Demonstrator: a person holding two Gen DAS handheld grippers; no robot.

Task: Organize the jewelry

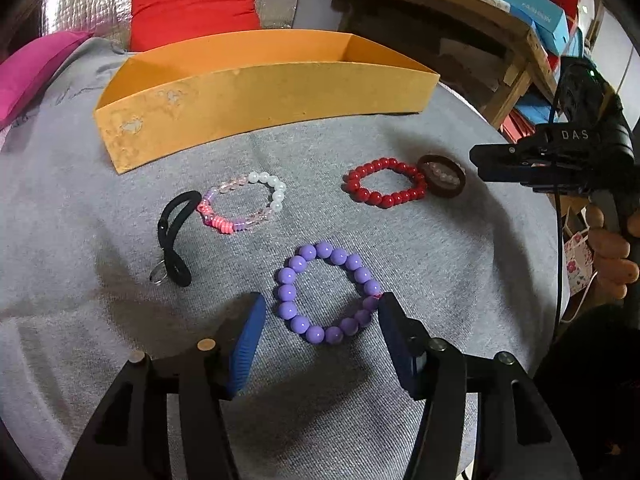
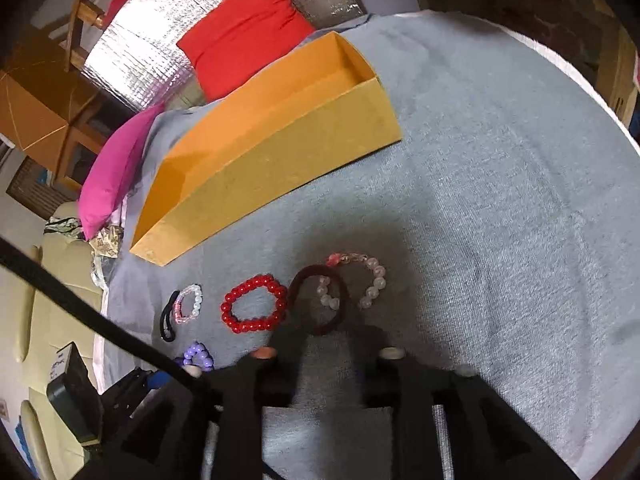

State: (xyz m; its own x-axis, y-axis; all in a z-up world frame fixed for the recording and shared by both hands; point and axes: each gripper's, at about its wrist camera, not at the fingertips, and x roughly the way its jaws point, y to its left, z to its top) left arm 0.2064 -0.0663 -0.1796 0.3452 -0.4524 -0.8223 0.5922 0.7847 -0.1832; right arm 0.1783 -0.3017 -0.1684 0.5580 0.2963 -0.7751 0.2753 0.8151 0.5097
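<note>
A purple bead bracelet (image 1: pixel 327 293) lies on the grey cloth between the open blue fingers of my left gripper (image 1: pixel 320 312). Further off lie a pink-and-white bead bracelet (image 1: pixel 248 204), a black hair tie (image 1: pixel 175 236), a red bead bracelet (image 1: pixel 385 182) and a dark brown hair tie (image 1: pixel 442 176). An empty orange box (image 1: pixel 256 96) stands behind them. My right gripper (image 2: pixel 324 344) hovers open over the brown hair tie (image 2: pixel 318 300) and a clear bead bracelet (image 2: pixel 374 280); its fingers look dark and blurred. The red bracelet (image 2: pixel 254 304) lies to their left.
A red cushion (image 1: pixel 192 2) and a pink cushion (image 1: pixel 32 68) lie behind the box. Wooden shelving with blue boxes (image 1: pixel 524 4) stands at the right. The table edge (image 2: pixel 580 76) curves at the far right, with a beige sofa (image 2: pixel 44 300) at the left.
</note>
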